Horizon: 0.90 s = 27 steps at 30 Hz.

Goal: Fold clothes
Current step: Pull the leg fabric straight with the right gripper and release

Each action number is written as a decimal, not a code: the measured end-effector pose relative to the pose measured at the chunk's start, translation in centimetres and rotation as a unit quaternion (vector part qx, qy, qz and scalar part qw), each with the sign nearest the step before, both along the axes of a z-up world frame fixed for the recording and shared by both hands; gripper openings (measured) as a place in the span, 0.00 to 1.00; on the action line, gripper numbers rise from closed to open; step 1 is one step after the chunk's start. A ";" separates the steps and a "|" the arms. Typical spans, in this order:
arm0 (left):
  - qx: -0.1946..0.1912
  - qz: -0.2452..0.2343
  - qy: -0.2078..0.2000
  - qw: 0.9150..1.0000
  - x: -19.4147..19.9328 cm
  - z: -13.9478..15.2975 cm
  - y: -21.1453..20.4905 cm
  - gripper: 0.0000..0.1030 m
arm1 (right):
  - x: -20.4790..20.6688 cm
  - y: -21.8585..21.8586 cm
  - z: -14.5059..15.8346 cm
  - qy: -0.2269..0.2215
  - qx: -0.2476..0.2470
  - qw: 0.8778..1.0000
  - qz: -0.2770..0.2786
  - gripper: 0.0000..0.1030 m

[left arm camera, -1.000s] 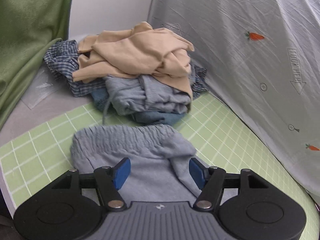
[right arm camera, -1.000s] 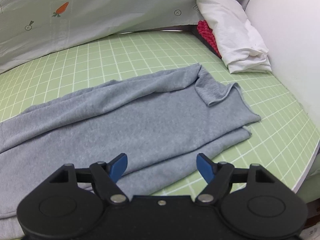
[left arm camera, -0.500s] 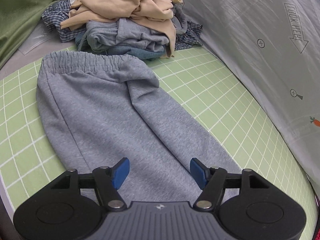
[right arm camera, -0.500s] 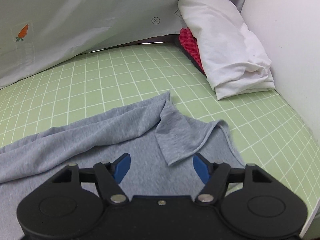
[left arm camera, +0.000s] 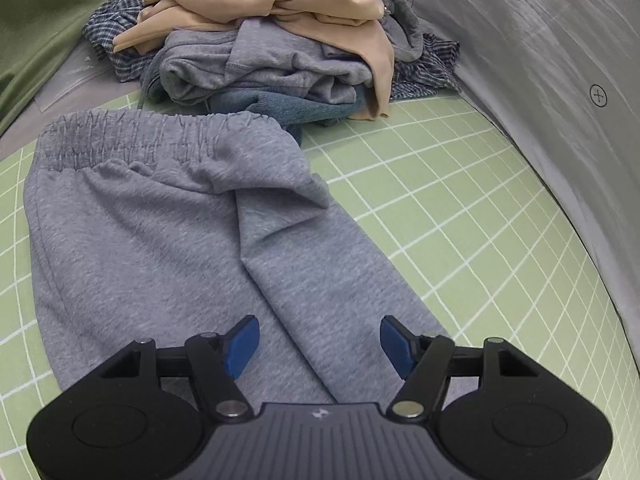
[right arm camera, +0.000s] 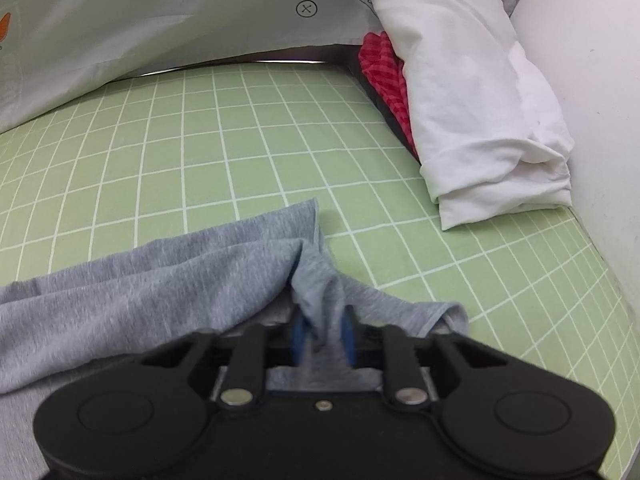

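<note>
L tongs (left arm camera: 318, 340) apart, low over grey sweatpants (left arm camera: 160, 240) | R tongs (right arm camera: 322, 334) clamped on hem

Grey sweatpants (left arm camera: 168, 240) lie mostly flat on the green grid mat, filling the centre and lower left of the left wrist frame, elastic gathered waistband toward the top, a loose fold at the crotch, one leg running down toward the lower right. In the right wrist frame the leg end (right arm camera: 320, 292) sits lower centre, bunched and raised into a ridge, hem edge curling out toward the right, rest of the fabric wrinkled across the lower left. Unfolded clothes pile (left arm camera: 280, 32) at top centre of the left wrist frame: tan garment on top, grey, denim and checked pieces under it, touching the waistband's far edge.
</note>
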<state>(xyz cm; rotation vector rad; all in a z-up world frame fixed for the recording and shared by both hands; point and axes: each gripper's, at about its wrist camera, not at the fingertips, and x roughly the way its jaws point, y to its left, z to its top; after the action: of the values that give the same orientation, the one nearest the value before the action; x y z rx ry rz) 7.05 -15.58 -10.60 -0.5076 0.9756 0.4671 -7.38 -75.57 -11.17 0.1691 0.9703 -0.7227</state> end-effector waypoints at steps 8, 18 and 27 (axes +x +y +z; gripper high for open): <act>-0.007 0.034 -0.016 0.999 1.9 -0.6 1.6 0.02 | 3.5 -5.0 1.5 -0.026 -0.004 0.999 -0.024 0.04; 0.008 0.015 -0.087 0.996 5.2 1.8 1.0 0.32 | 8.2 -7.0 2.3 -0.040 -0.044 0.998 -0.022 0.46; -0.010 -0.048 -0.060 0.997 2.0 2.6 -2.5 0.53 | 4.6 -3.0 3.8 -0.054 -0.028 0.998 -0.002 0.64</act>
<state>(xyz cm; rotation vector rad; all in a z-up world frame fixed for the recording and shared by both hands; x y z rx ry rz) 9.04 -18.07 -8.05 -0.4991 0.8859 0.3367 -2.75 -78.57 -7.35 0.1597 0.8471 -0.7353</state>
